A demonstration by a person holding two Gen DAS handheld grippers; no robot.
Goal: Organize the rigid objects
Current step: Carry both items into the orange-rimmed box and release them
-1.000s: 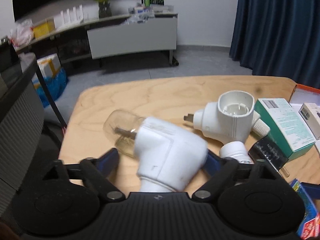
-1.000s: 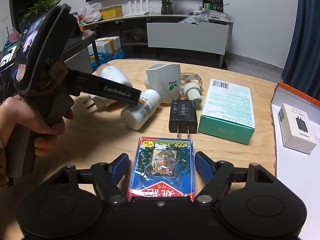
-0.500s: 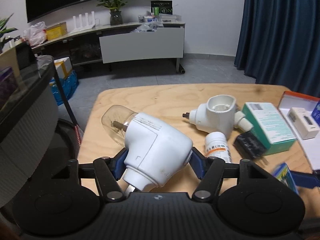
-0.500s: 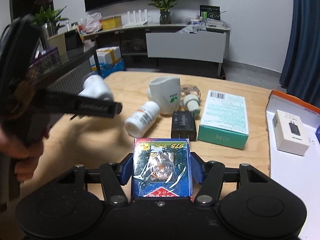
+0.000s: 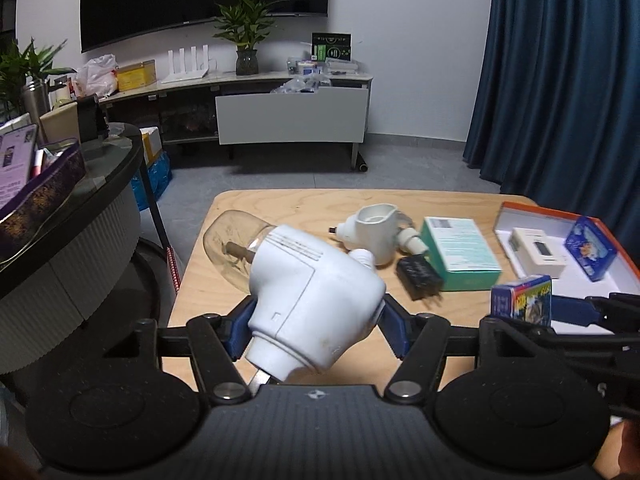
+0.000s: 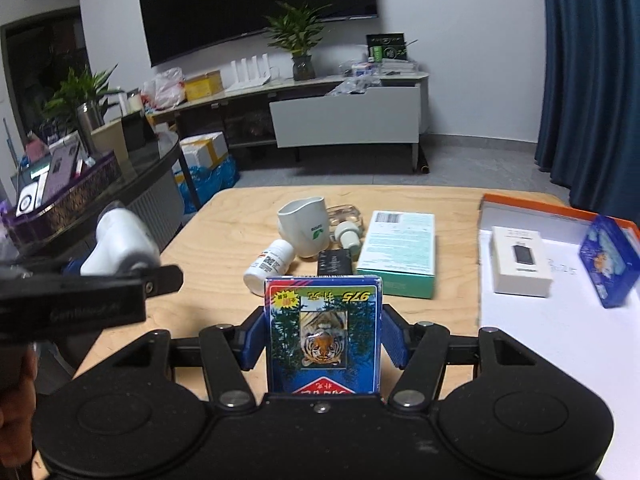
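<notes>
White plastic plug-in appliance with clear bulb-shaped cap (image 5: 316, 300): clamped in left hand-held gripper (image 5: 314, 322), raised above near-left edge of wooden table (image 5: 280, 208). Blue tiger-print card box (image 6: 323, 332): pinched in right hand-held gripper (image 6: 324, 340), above table's bare front strip beside orange-rimmed white tray (image 6: 560, 320).

White wall (image 5: 400, 20), blue curtain (image 5: 560, 80)

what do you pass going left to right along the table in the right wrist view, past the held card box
white pill bottle → white cup-shaped plug-in device → teal box → white charger box in the orange-edged tray → blue card pack standing at the tray's right end
</notes>
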